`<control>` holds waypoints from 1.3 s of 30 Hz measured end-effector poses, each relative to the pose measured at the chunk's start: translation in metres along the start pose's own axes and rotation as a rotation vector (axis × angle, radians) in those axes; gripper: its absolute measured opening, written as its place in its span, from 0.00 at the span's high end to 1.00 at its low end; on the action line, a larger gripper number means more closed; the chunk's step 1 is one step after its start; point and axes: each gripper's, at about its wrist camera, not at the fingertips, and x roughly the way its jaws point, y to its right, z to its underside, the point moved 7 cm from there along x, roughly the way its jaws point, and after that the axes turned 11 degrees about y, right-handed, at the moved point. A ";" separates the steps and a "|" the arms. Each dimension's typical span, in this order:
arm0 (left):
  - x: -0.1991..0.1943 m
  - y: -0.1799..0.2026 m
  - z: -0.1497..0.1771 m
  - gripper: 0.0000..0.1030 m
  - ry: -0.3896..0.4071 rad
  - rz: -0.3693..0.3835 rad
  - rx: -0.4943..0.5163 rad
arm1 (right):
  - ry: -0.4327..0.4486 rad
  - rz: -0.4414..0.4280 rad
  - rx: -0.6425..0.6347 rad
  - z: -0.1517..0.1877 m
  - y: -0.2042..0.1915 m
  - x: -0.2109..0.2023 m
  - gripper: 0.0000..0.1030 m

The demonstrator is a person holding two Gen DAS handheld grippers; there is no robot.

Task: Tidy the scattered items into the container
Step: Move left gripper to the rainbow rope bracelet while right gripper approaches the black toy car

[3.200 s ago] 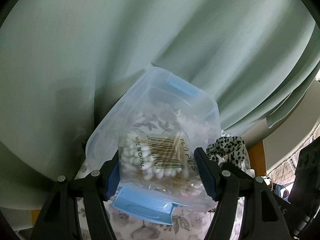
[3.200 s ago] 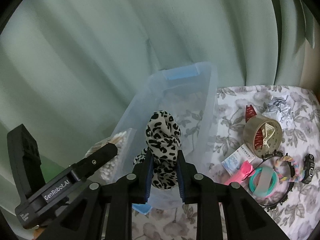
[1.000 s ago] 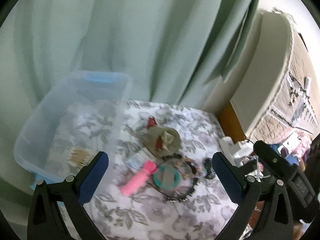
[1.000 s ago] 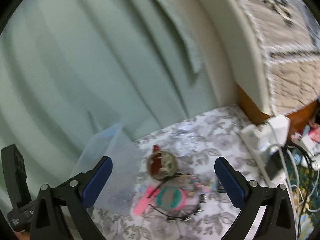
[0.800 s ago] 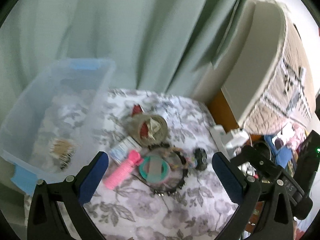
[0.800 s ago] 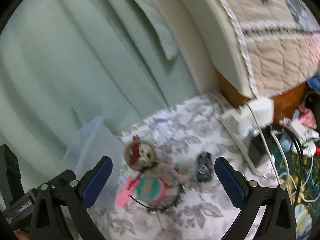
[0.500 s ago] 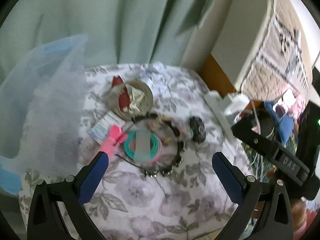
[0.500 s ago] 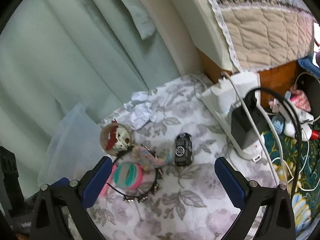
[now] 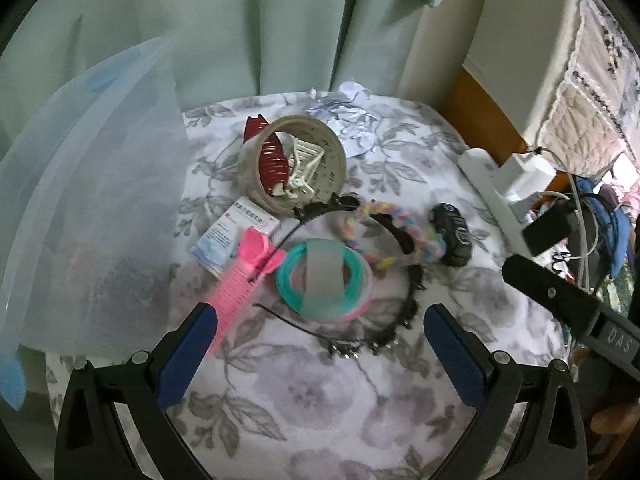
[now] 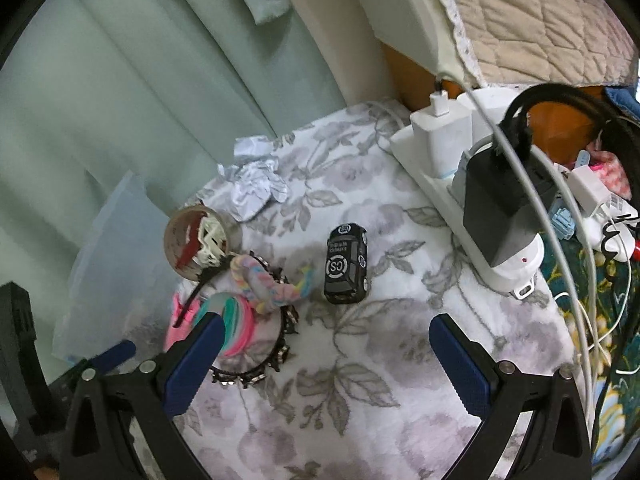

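Left wrist view: the clear bin (image 9: 92,184) is seen at the left edge of the flowered tabletop (image 9: 304,392), by the green curtain (image 9: 248,20). Just right of the bin, a pink comb (image 9: 240,284) is laid with its long side running from the near left toward the far right, over a small white box (image 9: 232,236). Behind them a tape roll (image 9: 296,160) is stood, with red and white hair clips inside. Next, a stack of teal and pink rings (image 9: 324,280) is found in the middle, inside a black headband (image 9: 408,280) and beside a pastel braided tie (image 9: 400,236). Further right a small black toy car (image 9: 452,236) is seen. The left gripper (image 9: 320,348) is held wide open with nothing in it, and the rings lie straight ahead between its fingers, so the rings seem easiest for it.

Right wrist view: the same pile is seen at the left. The toy car (image 10: 346,264) is pointed away from the camera, its long side in line with the reach. The right gripper (image 10: 328,360) is spread wide and empty too, and the car lies straight ahead, a little left of the middle of the gap, so this hand is judged nearer to it. A white power strip (image 10: 460,184) is laid along the right edge.
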 end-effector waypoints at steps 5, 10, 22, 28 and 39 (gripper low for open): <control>0.011 0.014 -0.012 0.01 0.013 0.010 0.039 | -0.023 0.031 -0.014 0.000 0.004 0.013 0.00; 0.025 0.025 -0.022 0.02 0.002 0.032 0.038 | -0.013 0.083 0.025 -0.006 0.019 0.019 0.02; 0.060 0.047 -0.038 0.29 -0.093 0.149 -0.096 | -0.004 0.084 0.031 -0.009 0.028 0.025 0.29; 0.079 0.055 -0.036 0.47 -0.153 0.167 -0.155 | -0.031 0.076 0.005 -0.001 0.022 0.039 0.39; 0.096 0.043 -0.030 0.70 -0.181 0.159 -0.236 | -0.064 0.066 -0.023 0.004 0.013 0.070 0.52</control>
